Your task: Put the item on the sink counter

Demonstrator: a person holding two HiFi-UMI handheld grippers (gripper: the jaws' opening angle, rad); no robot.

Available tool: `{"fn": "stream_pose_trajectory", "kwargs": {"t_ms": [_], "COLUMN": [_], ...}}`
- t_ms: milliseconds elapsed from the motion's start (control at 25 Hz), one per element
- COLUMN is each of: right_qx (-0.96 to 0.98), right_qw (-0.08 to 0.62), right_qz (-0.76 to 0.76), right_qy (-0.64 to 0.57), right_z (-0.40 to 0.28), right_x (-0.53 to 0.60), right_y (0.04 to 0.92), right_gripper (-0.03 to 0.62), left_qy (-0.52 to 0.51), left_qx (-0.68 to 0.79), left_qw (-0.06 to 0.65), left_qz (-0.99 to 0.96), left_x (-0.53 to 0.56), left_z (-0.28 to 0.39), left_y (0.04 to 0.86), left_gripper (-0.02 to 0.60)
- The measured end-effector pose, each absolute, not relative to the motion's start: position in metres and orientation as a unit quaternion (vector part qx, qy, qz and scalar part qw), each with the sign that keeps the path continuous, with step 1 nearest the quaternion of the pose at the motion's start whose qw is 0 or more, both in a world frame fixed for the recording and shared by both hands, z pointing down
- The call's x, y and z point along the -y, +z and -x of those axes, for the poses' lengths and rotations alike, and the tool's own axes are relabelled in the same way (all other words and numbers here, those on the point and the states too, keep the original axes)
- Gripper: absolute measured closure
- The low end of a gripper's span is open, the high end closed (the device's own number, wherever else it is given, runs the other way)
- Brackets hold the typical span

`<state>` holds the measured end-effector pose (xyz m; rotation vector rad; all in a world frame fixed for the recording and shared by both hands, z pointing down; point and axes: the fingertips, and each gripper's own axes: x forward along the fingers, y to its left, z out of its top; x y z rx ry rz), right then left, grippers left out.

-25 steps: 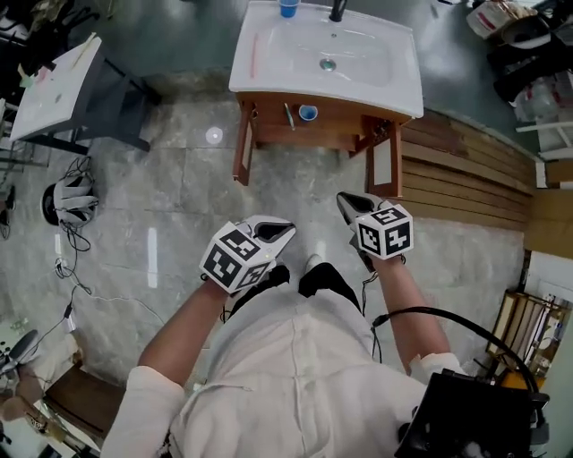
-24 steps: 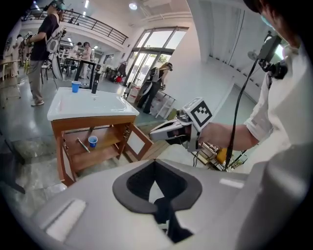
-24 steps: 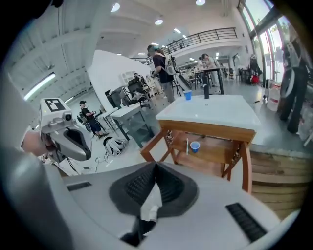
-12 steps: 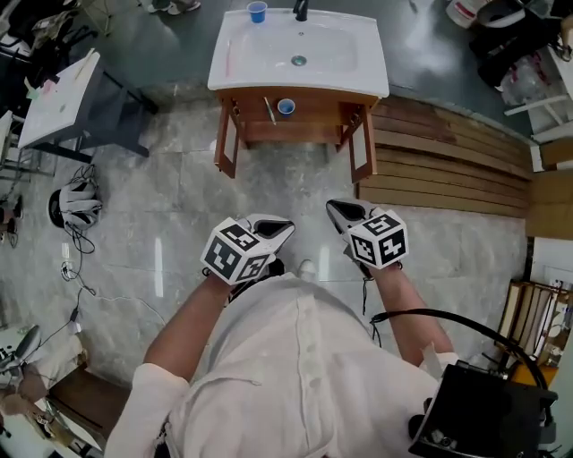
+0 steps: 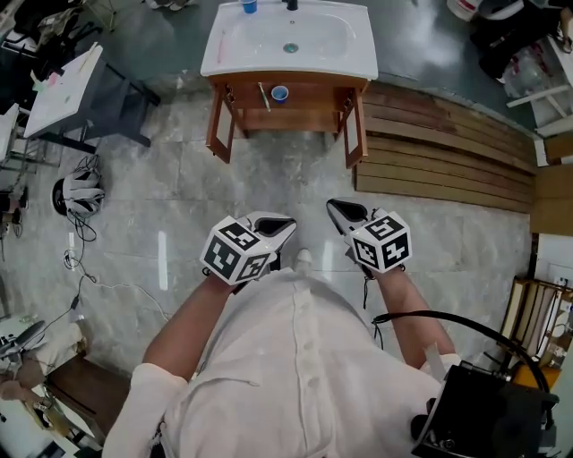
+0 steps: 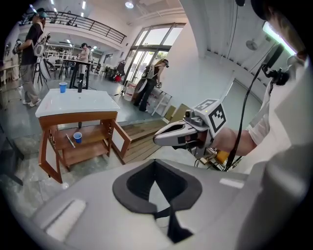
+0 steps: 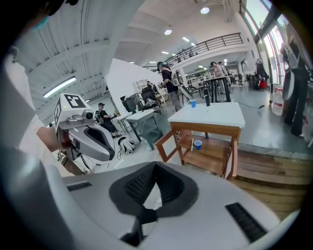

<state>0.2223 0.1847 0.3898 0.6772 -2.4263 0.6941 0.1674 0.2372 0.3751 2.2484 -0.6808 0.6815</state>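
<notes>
White shirt [image 5: 295,376]; grey left tool [image 5: 281,224], right tool [image 5: 339,208], black-white marker cubes [image 5: 235,253]; black cable [image 5: 466,326].

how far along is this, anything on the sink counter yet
One blue cup stands on the sink counter. Nothing in hand: left tongs and right tongs are shut and empty, away from it. Left: a second blue cup sits on the shelf below, likely the item to lift up.
</notes>
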Motion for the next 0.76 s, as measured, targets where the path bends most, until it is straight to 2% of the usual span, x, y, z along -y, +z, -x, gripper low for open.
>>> {"fn": "stream_pose_trajectory", "kwargs": {"t_ms": [760], "right_qx": [0.906], "right_qw": [0.257], "right_qz": [-0.234], "right_qy": [0.243], "right_z": [-0.234], "right_x": [-0.217], "right_y": [0.386], "right_gripper": [0.589], "left_qy": [0.275], "left_qx": [0.277], "left_qw": [0.333], "left_qz": [-0.859], "left_x": [-0.279], "left_z": [-0.175], "left_y": [0.369], "left_gripper": [0.577]}}
